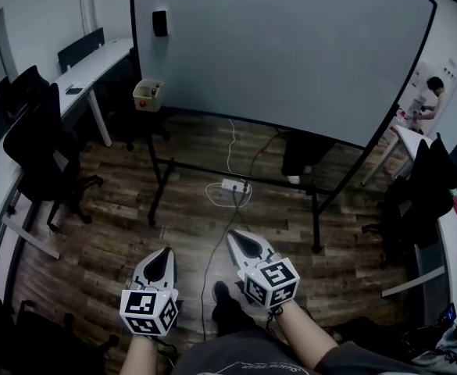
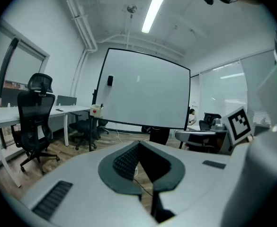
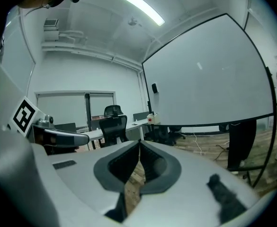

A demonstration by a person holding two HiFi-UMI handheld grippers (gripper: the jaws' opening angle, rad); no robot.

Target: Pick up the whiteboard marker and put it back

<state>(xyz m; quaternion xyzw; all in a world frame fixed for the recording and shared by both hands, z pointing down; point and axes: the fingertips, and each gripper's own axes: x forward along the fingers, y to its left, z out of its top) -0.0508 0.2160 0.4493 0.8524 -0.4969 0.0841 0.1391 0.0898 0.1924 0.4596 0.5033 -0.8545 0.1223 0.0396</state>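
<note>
No whiteboard marker shows clearly in any view. A small beige box (image 1: 148,94) with something red in it hangs at the lower left corner of the big whiteboard (image 1: 290,45). The left gripper view shows the box (image 2: 96,109) with a thin dark thing standing up in it, too small to name. A black eraser (image 1: 159,23) sits on the board's upper left. My left gripper (image 1: 164,253) and right gripper (image 1: 233,237) are low in the head view, side by side, well short of the board. Both are shut with nothing between the jaws, as in the left gripper view (image 2: 139,143) and the right gripper view (image 3: 139,142).
The board's black stand (image 1: 162,180) stands on a wooden floor. A white power strip (image 1: 234,185) and cables lie in front of it. Black office chairs (image 1: 44,151) and a white desk (image 1: 95,65) line the left. A person (image 1: 430,98) sits far right. Dark legs (image 1: 298,156) show behind the board.
</note>
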